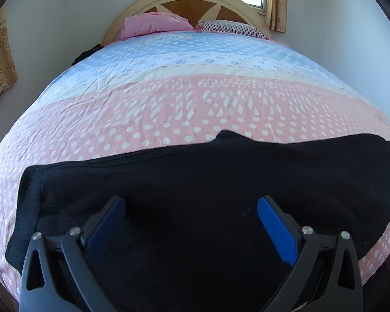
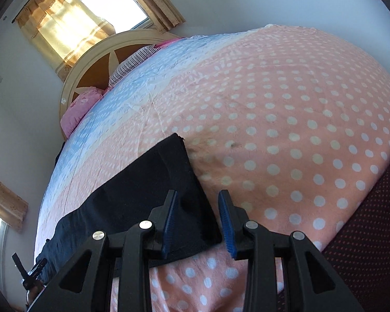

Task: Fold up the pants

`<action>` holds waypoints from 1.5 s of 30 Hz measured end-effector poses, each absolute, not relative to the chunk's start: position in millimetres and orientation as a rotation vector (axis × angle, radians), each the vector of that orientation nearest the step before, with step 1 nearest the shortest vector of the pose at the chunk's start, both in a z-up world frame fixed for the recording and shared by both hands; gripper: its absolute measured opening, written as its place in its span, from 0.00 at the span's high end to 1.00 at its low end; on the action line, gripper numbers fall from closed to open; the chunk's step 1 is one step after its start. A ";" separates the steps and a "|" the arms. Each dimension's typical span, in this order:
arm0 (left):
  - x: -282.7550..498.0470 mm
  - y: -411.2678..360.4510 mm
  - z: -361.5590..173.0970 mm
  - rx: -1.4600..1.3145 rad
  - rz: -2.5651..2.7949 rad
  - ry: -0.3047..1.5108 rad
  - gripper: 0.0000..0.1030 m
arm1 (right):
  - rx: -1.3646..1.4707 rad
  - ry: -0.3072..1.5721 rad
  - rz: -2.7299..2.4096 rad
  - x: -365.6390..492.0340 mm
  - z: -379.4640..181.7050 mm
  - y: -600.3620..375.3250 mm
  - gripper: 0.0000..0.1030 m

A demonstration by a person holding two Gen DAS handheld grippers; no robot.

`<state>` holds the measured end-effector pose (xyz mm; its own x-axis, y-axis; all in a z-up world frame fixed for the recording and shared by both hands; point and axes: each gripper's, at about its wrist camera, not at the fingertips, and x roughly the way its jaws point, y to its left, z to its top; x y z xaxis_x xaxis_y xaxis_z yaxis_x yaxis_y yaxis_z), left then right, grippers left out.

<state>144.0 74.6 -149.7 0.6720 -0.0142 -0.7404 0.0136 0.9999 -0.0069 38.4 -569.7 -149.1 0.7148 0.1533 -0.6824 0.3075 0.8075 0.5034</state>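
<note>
Black pants (image 1: 195, 187) lie flat across the near part of the bed, stretched from left to right. My left gripper (image 1: 192, 204) hovers over their middle, jaws wide open, blue pads (image 1: 273, 223) clear of the cloth. In the right wrist view the pants (image 2: 148, 182) end in a straight edge on the spotted cover. My right gripper (image 2: 198, 200) is above that end's near corner. Its jaws stand partly apart, with the cloth below the gap and nothing pressed between the pads.
The bed cover (image 1: 195, 98) is pink with white dots, then pale blue toward the headboard (image 1: 187, 2). A pink pillow (image 1: 153, 24) and a striped pillow (image 1: 231, 27) lie there. A dark dotted surface (image 2: 371, 234) runs along the bed's near right edge.
</note>
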 end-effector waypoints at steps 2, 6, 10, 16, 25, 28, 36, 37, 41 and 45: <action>144.3 77.1 -150.2 -0.018 -0.015 0.835 0.00 | 0.682 0.800 -0.057 44.2 -157.0 -569.5 0.67; 146.2 76.7 -154.3 -0.016 -0.022 0.854 0.00 | 0.680 0.788 -0.049 44.1 -161.5 -569.0 0.67; 145.0 76.5 -155.0 -0.015 -0.022 0.852 0.00 | 0.692 0.770 -0.045 44.6 -163.4 -572.5 0.67; 146.0 77.2 -156.8 -0.022 -0.025 0.854 0.00 | 0.684 0.784 -0.036 53.9 -162.6 -573.4 0.67; 143.1 77.8 -155.9 -0.033 -0.025 0.841 0.00 | 0.728 0.789 0.049 58.8 -161.8 -577.0 0.87; 139.8 78.8 -153.3 -0.043 -0.019 0.819 0.00 | 0.681 0.760 0.045 57.6 -153.5 -567.7 0.89; 127.3 77.3 -135.4 -0.107 -0.032 0.753 0.00 | 0.585 0.660 0.057 43.8 -100.1 -519.8 0.89; 126.5 74.7 -133.7 -0.106 -0.039 0.752 0.00 | 0.571 0.641 0.071 41.9 -89.9 -510.6 0.89; 124.5 59.4 -124.5 -0.074 -0.080 0.750 0.00 | 0.512 0.580 0.155 37.9 -53.3 -466.4 0.89; 121.6 44.8 -112.7 -0.069 -0.141 0.734 0.00 | 0.456 0.561 0.256 43.8 -29.0 -414.3 0.89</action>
